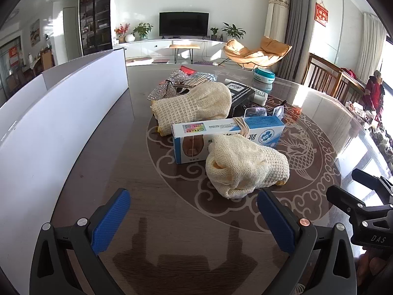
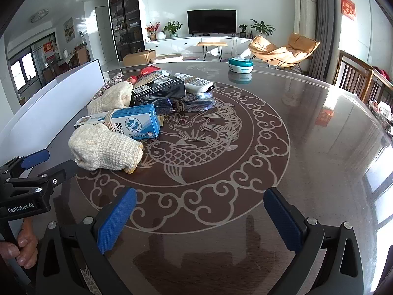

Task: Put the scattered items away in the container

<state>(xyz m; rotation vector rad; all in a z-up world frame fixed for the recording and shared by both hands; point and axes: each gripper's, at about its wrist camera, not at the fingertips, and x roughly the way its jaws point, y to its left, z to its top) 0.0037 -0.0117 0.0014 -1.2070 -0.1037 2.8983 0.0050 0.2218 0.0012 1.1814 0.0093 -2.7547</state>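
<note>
A pile of items lies on the dark round table [image 1: 172,221]. A cream knit glove [image 1: 245,169] lies nearest, against a blue and white box [image 1: 228,132] bound with rubber bands. A second cream glove [image 1: 196,105], a sequined bow [image 1: 167,86] and a black box [image 1: 242,93] lie behind. The white container [image 1: 61,123] stands at the left. My left gripper [image 1: 194,218] is open and empty, just short of the near glove. My right gripper [image 2: 200,218] is open and empty over bare table, right of the glove [image 2: 105,147] and the blue box [image 2: 132,123].
A teal and white round tin [image 2: 240,65] stands at the table's far side. A white tube [image 2: 196,83] and clear glasses [image 2: 194,103] lie by the black box [image 2: 159,88]. Wooden chairs [image 2: 356,73] stand at the right edge. The left gripper also shows in the right wrist view [image 2: 36,169].
</note>
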